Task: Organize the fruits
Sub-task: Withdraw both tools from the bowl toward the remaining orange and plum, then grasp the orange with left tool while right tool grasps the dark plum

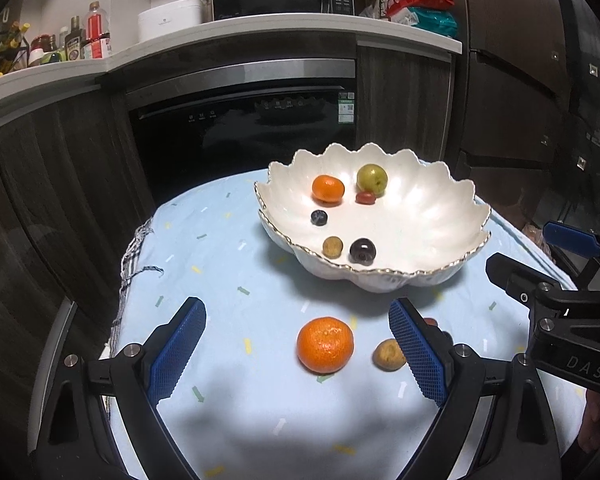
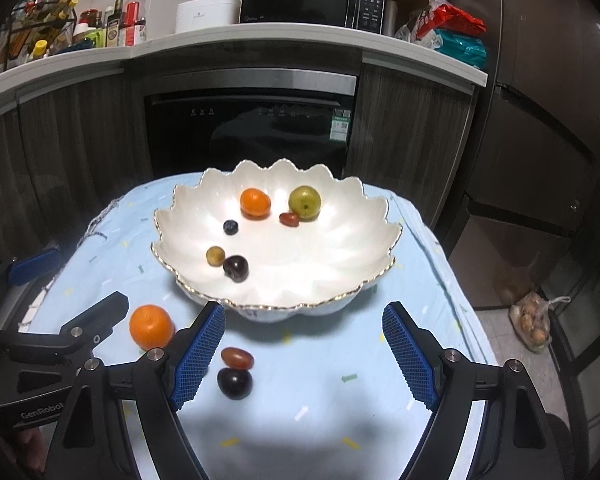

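Note:
A white scalloped bowl (image 1: pixel 432 216) (image 2: pixel 340 248) holds a small orange (image 1: pixel 328 188), a green fruit (image 1: pixel 371 178), a red cherry tomato (image 1: pixel 365 197), a blueberry (image 1: pixel 319 217), a tan fruit (image 1: pixel 332 247) and a dark plum (image 1: pixel 362 251). On the cloth in front lie an orange (image 1: pixel 325 344) (image 2: pixel 151 327), a tan fruit (image 1: pixel 388 355), a red tomato (image 2: pixel 237 357) and a dark plum (image 2: pixel 235 383). My left gripper (image 1: pixel 298 354) is open, straddling the orange and tan fruit. My right gripper (image 2: pixel 303 354) is open, empty, with the tomato and plum just inside its left finger.
The small table has a light blue cloth (image 1: pixel 228 264) with edges falling off at left and right. Dark kitchen cabinets and a built-in dishwasher (image 1: pixel 244 136) stand behind. A bag of produce (image 2: pixel 534 322) lies on the floor at right.

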